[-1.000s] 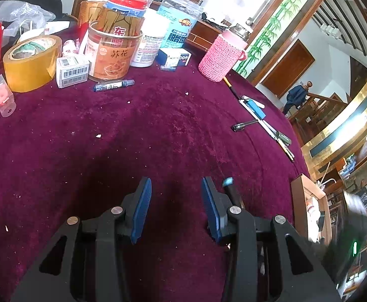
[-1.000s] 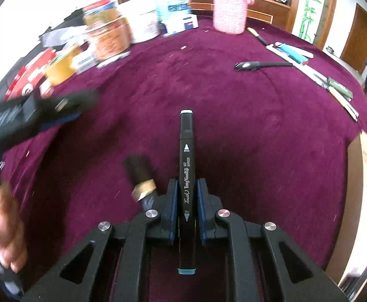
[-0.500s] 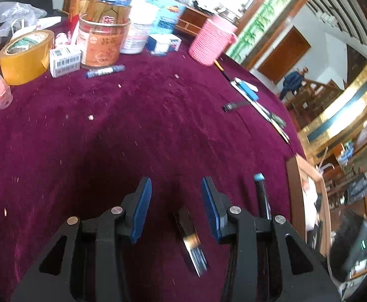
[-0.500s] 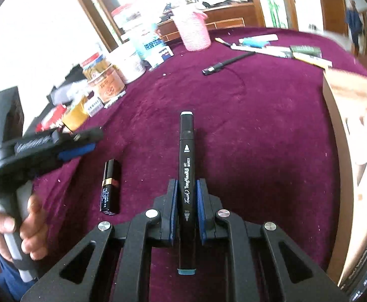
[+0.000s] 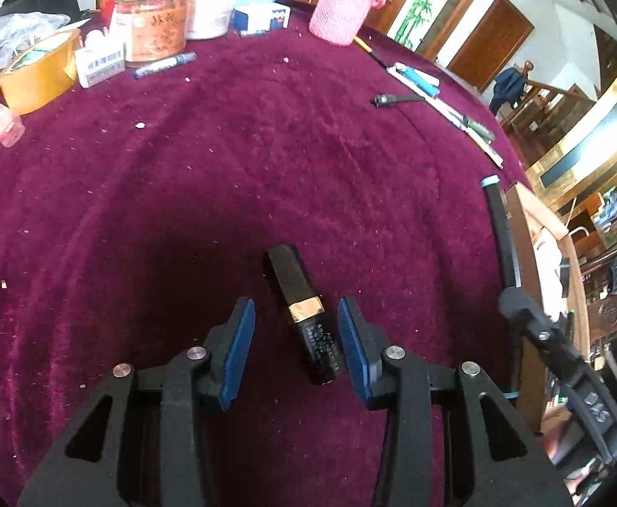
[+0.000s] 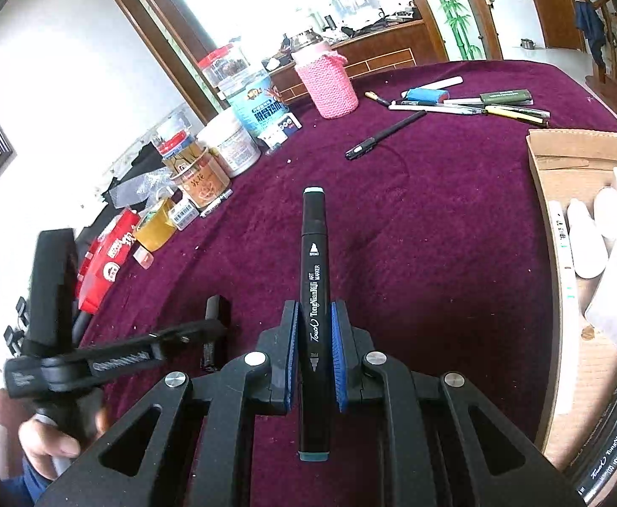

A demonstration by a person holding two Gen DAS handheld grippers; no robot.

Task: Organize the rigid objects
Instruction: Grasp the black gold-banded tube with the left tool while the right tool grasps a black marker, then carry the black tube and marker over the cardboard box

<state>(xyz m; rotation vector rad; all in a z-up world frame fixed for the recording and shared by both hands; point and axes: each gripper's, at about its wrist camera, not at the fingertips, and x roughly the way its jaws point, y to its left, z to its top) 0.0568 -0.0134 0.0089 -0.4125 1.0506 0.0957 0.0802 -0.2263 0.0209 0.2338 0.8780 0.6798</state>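
Left wrist view: the left hand-held gripper point(image 5: 296, 338) has come down over the lipstick point(image 5: 304, 317), which a second ago was out of its sight; now its blue pads point(image 5: 236, 350) stand apart on either side of the tube without touching it, so the pick-up looks ready to begin. The lipstick is a short, square-sided black tube with a glossy gold band, lying flat on the near part of the tabletop point(image 5: 181, 169), whose maroon cloth is plush and linty.

The right hand-held gripper point(image 6: 312, 355) stays clamped on the black art marker point(image 6: 315, 295), a smooth plastic barrel with a pale teal cap, and has swung right toward the cardboard box point(image 6: 545, 194), where white items already lie. That suggests the marker goes in next. Loose pens point(image 6: 469, 105) remain far right, beyond a knitted pink cup point(image 6: 329, 84).
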